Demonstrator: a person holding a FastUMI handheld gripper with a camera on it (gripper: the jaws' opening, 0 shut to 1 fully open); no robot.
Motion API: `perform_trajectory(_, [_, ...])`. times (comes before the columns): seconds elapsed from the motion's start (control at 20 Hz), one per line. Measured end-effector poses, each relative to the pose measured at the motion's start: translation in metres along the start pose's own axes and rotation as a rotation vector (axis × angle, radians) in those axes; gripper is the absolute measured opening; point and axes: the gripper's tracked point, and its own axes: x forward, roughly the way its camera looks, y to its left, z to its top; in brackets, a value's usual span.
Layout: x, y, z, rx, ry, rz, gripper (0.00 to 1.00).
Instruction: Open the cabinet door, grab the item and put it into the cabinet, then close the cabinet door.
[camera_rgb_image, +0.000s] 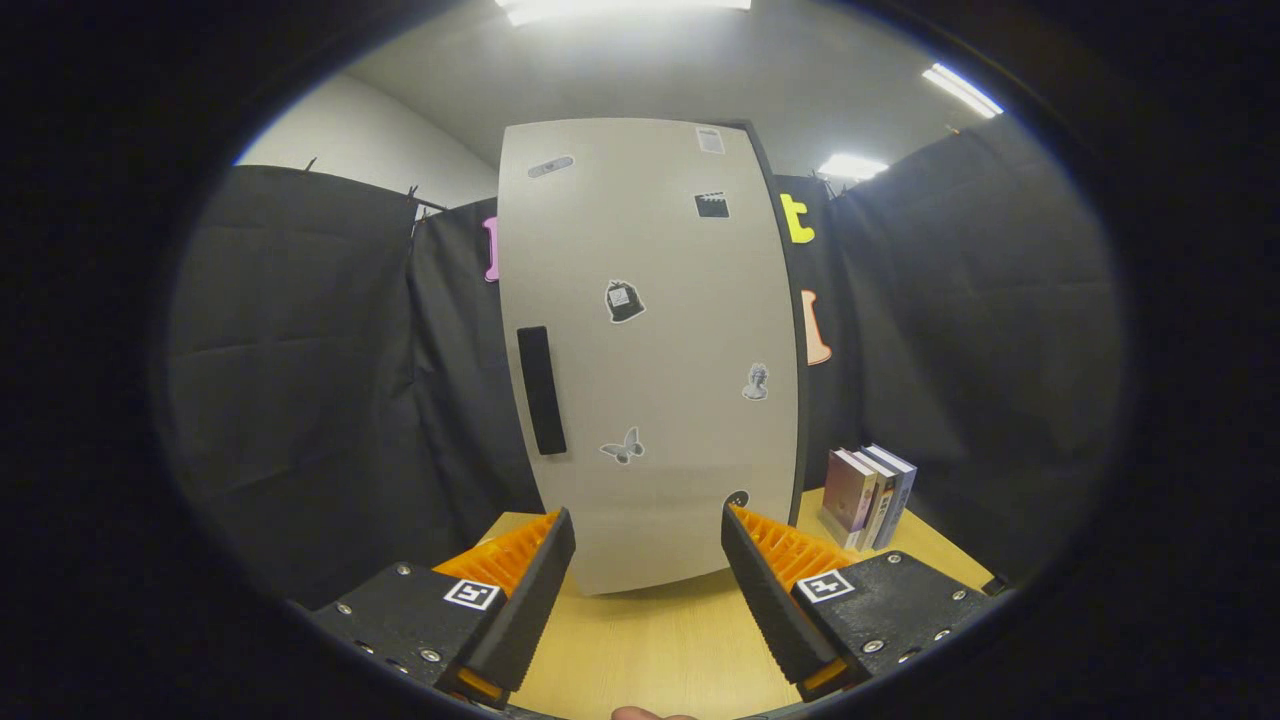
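Wooden table (660, 650): pale cabinet (650, 350), door closed, at 12 o'clock beyond the fingers; dark handle (541, 390) at 11. Books (868, 495) upright at 2, beside cabinet. Gripper (648, 560): released, empty. Ceiling lights (960, 90) overhead.

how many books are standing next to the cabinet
3, upright in a row on the table just right of the closed cabinet door, beyond the open gripper: left book, middle book, right book. More may be hidden behind.
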Motion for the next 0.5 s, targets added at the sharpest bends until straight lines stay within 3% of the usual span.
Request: perform_trajectory(0.5, [0.0025,0.0032,0.0093,-0.032,-0.019,0.038,0.92])
